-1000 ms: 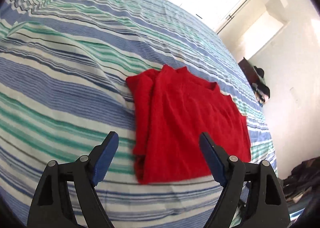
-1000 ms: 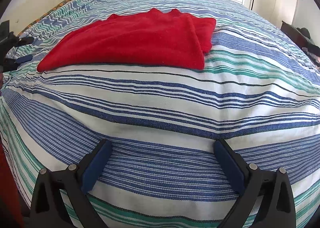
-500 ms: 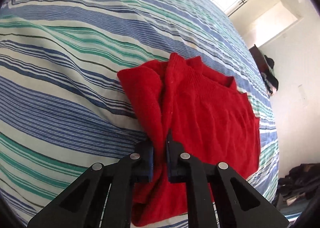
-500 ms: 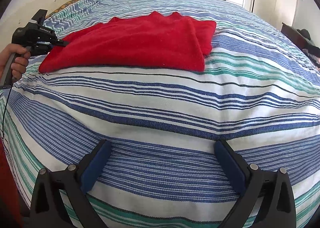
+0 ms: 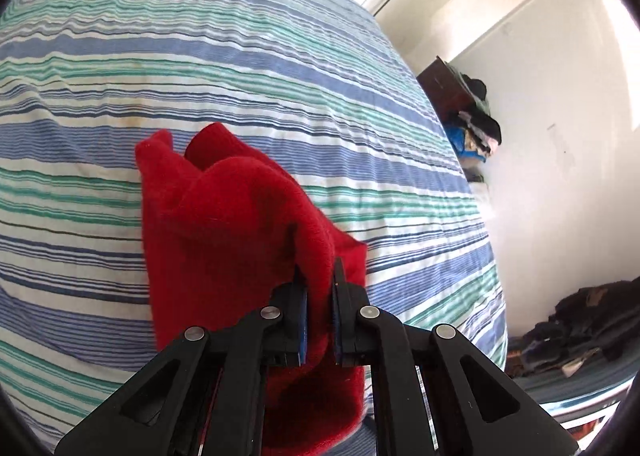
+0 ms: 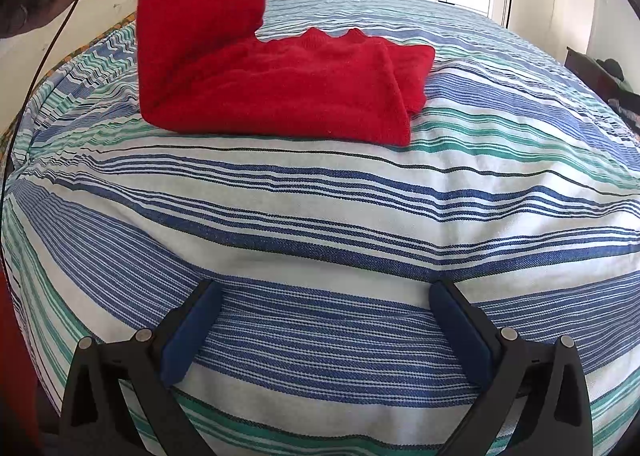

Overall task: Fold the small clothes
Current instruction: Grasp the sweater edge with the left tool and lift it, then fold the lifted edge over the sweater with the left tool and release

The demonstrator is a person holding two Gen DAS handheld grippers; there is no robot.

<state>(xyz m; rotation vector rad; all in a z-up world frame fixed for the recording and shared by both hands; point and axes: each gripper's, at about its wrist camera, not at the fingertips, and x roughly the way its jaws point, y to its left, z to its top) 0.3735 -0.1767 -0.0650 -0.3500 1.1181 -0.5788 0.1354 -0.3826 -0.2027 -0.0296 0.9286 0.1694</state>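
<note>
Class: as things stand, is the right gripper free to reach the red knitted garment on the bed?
Probably yes: the right gripper is open and empty, with only bare striped bedspread before the red knitted garment.

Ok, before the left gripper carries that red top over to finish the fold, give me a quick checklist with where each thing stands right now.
1. Left gripper clamped on the red top: ok, cloth is pinched between its pads.
2. Held end lifted off the bedspread: ok, it stands raised above the rest in the right wrist view.
3. Other end of the top lying flat on the bed: ok, it rests there with a folded edge.
4. All layers caught in the grip: cannot tell, the cloth bunches around the pads.
5. Right gripper out of the way: ok, open, empty, over bare bedspread near the bed's edge.
6. Landing area free: ok, nothing else lies on the top.
</note>
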